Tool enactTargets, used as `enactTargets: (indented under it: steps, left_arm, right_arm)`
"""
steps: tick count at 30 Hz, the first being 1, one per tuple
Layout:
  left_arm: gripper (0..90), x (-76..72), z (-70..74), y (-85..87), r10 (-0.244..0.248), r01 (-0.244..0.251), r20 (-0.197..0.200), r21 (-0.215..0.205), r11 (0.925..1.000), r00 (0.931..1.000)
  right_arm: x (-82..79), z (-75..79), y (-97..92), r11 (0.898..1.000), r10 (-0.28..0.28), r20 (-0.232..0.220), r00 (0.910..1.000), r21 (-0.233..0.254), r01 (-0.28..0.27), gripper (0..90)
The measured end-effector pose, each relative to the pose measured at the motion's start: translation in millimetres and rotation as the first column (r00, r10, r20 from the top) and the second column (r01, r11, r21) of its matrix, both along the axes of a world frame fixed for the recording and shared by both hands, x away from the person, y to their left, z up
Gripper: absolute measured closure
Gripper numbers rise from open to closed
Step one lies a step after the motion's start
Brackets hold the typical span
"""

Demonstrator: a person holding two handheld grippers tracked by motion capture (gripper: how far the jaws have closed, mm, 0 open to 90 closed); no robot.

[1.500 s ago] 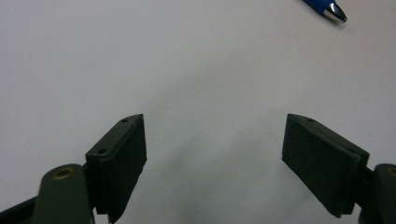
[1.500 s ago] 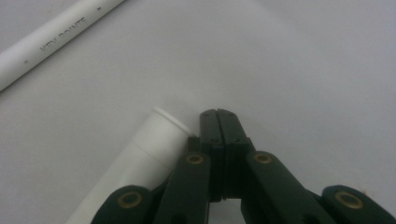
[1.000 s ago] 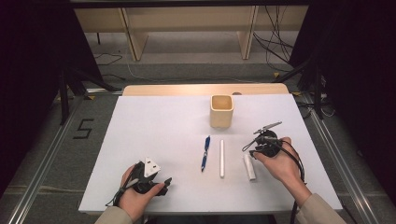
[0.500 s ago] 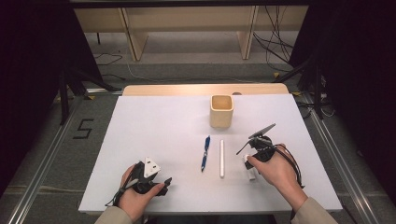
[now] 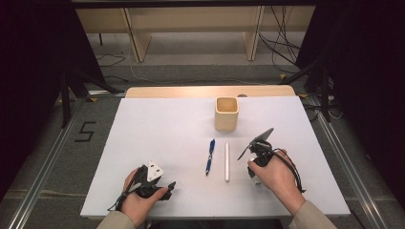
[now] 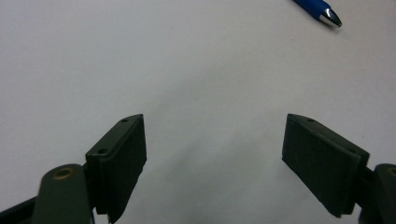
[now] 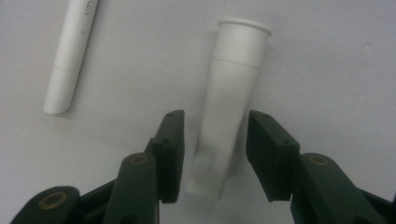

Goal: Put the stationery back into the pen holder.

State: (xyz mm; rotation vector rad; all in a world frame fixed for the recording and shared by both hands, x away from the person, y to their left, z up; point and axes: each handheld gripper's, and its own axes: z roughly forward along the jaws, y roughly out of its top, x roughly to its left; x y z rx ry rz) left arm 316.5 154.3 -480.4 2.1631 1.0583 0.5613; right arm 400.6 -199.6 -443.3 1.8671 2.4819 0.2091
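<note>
A short white tube [image 7: 236, 70] with a flared end lies on the white table [image 5: 157, 129]. My right gripper [image 7: 215, 119] points down over it, one jaw on each side of its near end. The jaws have just been opening, and a gap shows beside each pad, so it is open. In the high view the right gripper [image 5: 255, 162] and hand cover most of the tube [image 5: 258, 180]. A white marker [image 5: 227, 162] and a blue pen [image 5: 210, 156] lie side by side to its left. My left gripper [image 5: 162, 187] rests near the front edge, open [image 6: 212, 135] and empty.
A square wooden cup [image 5: 226, 113] stands upright behind the pens, toward the table's far side. The blue pen's tip [image 6: 317, 7] shows far off in the left gripper view. Shelving legs and cables lie on the floor beyond the table.
My right hand has slid left and toward the near edge, coming down over the white tube, which was beside it before. The left hand has stayed put.
</note>
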Motion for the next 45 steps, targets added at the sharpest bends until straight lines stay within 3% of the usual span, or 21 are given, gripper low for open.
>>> enactTargets:
  steps: [14,28,39,45]
  left_arm:
    - [21.8,0.1,0.1,0.2,-0.001,0.001,-0.003,0.003,1.0,1.0]
    - [21.8,0.1,-0.1,0.2,0.0,0.0,-0.003,0.002,1.0,1.0]
    - [21.8,0.2,-0.2,0.5,0.001,-0.001,-0.003,0.001,1.0,1.0]
    - [21.8,0.3,-0.2,0.7,0.002,-0.002,-0.001,0.003,1.0,1.0]
  right_arm:
    - [3.6,-9.4,4.8,0.999,-0.021,-0.017,0.9996,-0.043,0.02,63.7]
    - [4.8,-9.1,6.0,0.996,-0.043,-0.021,0.9989,-0.076,0.041,70.2]
    - [5.9,-6.9,2.0,0.998,-0.032,-0.023,0.9992,-0.05,0.031,70.9]
    - [6.3,-0.7,-2.4,1.0,-0.02,0.018,0.9996,-0.016,0.021,70.9]
